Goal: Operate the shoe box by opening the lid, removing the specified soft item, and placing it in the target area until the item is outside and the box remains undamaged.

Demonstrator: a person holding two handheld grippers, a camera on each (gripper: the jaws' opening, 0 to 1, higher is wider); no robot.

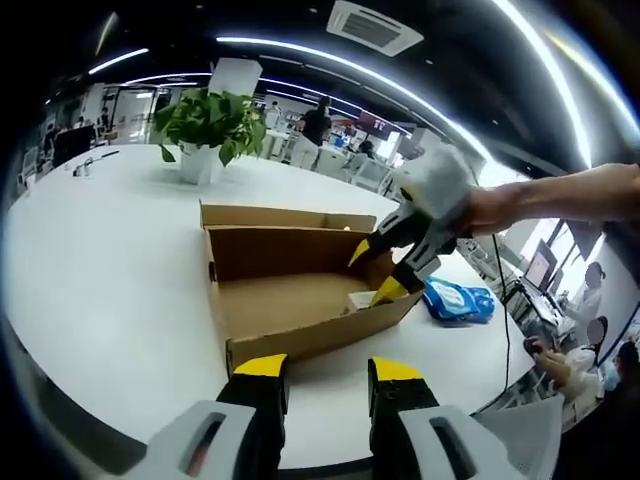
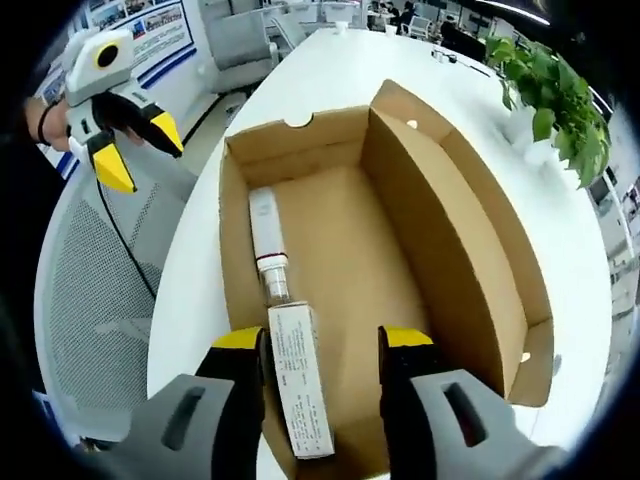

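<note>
So the left gripper (image 1: 323,372) hangs off the counter (image 1: 110,290) edge facing the open shoe box (image 1: 300,300), jaws parted with nothing between them. The right gripper (image 2: 323,345) is dipped over the box's near end, jaws spread wide on either side of a long white carton (image 2: 300,385) lying on the box floor with a small bottle (image 2: 268,245) beyond it, not clamping either. A blue soft packet (image 1: 458,300) lies on the counter just beside the box, toward the right edge.
</note>
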